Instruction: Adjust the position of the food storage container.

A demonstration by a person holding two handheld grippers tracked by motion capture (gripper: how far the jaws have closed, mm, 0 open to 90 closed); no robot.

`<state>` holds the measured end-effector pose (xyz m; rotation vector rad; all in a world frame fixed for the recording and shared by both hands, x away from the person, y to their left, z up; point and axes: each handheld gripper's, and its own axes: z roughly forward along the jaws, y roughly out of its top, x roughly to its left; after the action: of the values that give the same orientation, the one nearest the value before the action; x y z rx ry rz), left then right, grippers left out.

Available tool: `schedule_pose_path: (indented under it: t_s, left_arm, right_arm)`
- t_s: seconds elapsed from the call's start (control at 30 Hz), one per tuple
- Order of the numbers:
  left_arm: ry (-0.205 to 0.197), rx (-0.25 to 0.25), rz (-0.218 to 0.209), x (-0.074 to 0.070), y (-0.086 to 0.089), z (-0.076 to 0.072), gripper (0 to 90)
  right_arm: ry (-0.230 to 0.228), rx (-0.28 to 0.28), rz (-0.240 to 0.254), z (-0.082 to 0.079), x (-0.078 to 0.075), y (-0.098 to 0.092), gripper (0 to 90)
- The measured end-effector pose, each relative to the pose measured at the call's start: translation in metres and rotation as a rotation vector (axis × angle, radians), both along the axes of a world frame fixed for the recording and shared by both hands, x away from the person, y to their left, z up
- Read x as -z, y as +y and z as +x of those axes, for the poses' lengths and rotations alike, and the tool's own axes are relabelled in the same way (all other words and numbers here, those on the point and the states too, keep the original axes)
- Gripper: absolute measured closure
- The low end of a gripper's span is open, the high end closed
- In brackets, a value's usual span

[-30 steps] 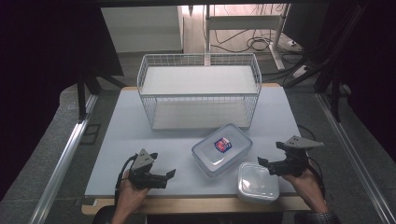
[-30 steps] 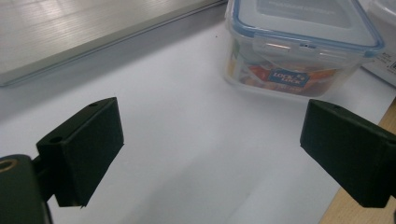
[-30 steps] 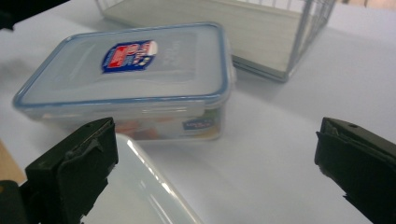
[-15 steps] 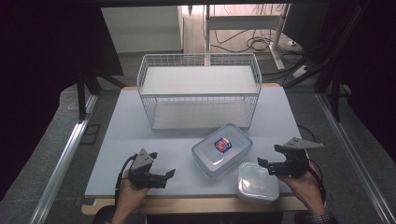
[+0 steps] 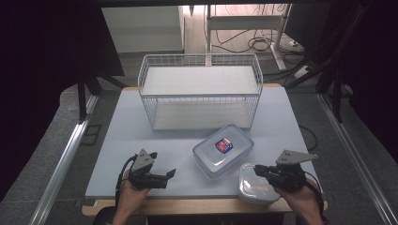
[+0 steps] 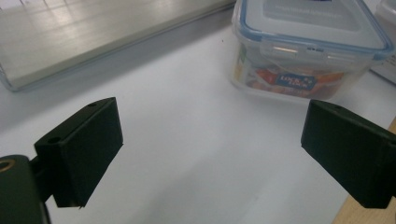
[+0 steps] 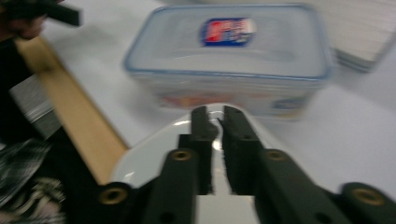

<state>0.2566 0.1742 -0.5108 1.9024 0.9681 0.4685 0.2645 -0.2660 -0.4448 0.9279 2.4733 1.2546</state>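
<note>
Bench [image 5: 141, 140]: right hand-held gripper [image 5: 257, 169] just closed, empty, above small lidded container [image 5: 251, 190]; left hand-held gripper [image 5: 172, 173] open, left of it.

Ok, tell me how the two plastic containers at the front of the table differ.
The rectangular container is larger and has a blue-edged lid with a red and blue sticker; the small container has a plain whitish lid with no label. The rectangular container lies farther in and turned at an angle, while the small container sits at the front edge under the right gripper. Both are clear plastic with lids on.
</note>
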Motion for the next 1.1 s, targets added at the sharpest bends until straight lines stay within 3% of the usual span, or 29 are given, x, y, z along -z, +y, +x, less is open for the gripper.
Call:
schedule_pose_path:
  t_s: [0.07,0.27,0.5,0.63,0.77,0.87,0.97,1.03,1.1]
  left_arm:
    - [-0.010,-0.013,-0.021,-0.001,0.002,0.000,5.4]
    - [0.005,-0.017,-0.032,0.000,0.004,0.001,5.5]
    - [0.014,-0.011,0.008,0.001,0.001,0.001,5.5]
    - [0.006,-0.014,0.004,0.000,0.001,0.000,5.6]
    - [0.011,-0.014,0.000,0.001,0.001,0.001,5.7]
    - [0.014,-0.008,0.007,0.002,0.000,0.001,5.7]
    - [0.017,-0.001,0.017,0.002,-0.001,0.001,5.8]
    - [0.019,-0.001,0.018,0.003,-0.002,0.002,5.9]
    - [0.022,-0.002,0.020,0.003,-0.002,0.002,5.9]
  right_arm:
    - [0.001,-0.062,-0.021,-0.010,0.001,0.012,89.7]
    - [0.024,-0.127,-0.030,-0.023,0.003,0.030,89.7]
    - [0.081,-0.207,-0.064,-0.036,0.017,0.046,89.7]
    - [0.096,-0.204,-0.104,-0.034,0.023,0.048,89.7]
    - [0.105,-0.199,-0.090,-0.032,0.022,0.044,89.7]
    - [0.104,-0.173,-0.073,-0.029,0.019,0.037,89.8]
    - [0.107,-0.121,-0.090,-0.025,0.017,0.029,89.7]
    - [0.132,-0.152,-0.047,-0.028,0.016,0.031,89.7]
    - [0.129,-0.188,-0.067,-0.033,0.017,0.040,89.7]
